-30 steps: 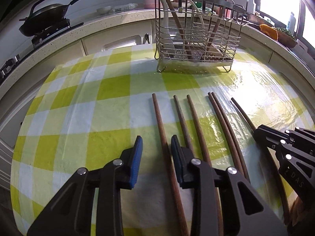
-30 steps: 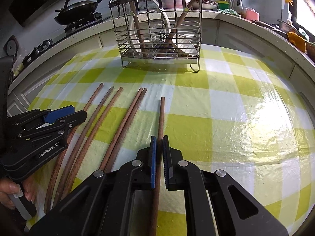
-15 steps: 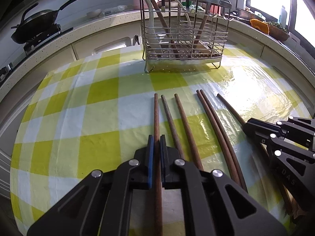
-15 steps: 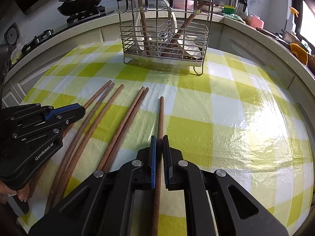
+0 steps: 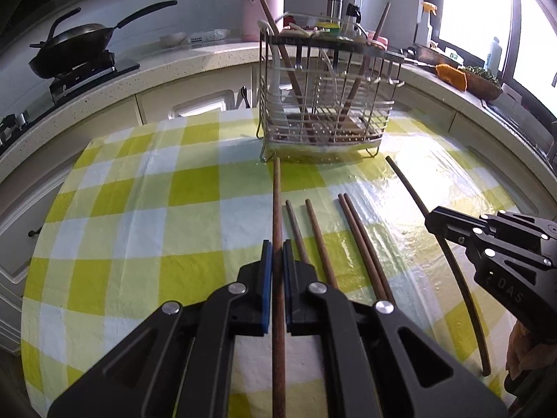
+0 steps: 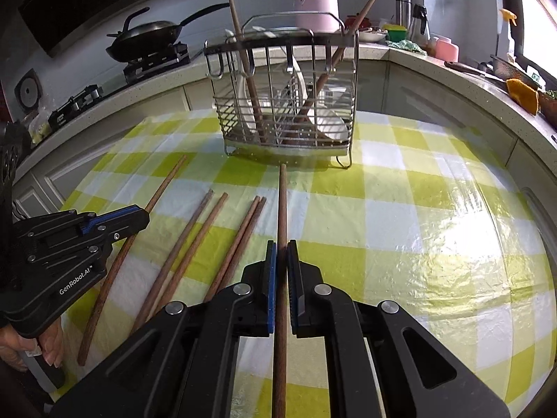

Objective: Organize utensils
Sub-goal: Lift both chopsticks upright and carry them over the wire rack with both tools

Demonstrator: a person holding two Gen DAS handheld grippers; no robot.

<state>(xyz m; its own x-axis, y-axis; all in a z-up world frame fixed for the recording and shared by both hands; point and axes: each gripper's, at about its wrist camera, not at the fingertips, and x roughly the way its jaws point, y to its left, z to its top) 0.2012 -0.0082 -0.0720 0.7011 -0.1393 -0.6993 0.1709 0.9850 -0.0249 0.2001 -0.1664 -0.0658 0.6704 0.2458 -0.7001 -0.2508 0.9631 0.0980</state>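
The wire utensil rack (image 5: 322,104) stands at the far side of the checked surface (image 5: 139,209), and everything here is placed from it. Going left to right in the left wrist view: the left gripper (image 5: 277,261) is clenched on the leftmost chopstick (image 5: 277,209), blue fingers (image 5: 266,278) pressed against both of its sides. That stick's long axis runs straight along the fingers, with its far tip pointing at the rack's near left foot, just short of it. To its right, four loose chopsticks (image 5: 320,244) lie flat on the surface, roughly parallel, their tips also aimed toward the rack but ending well short of it. Farthest right, the right gripper (image 5: 438,223) grasps the outermost chopstick (image 5: 407,184), which reaches toward the rack's near right corner.

In the right wrist view, the held stick (image 6: 282,209) sits between tightly closed fingers, tip pointing at the middle of the rack's near wall. Both held sticks appear clear of the surface at their far ends, though that is hard to confirm.

The rack lies straight ahead of both grippers along each stick's length, and neither hand looks clearly nearer. Its opening faces up, so my reading is that each stick must be tipped toward upright before it can drop in beside the utensils already leaning there.
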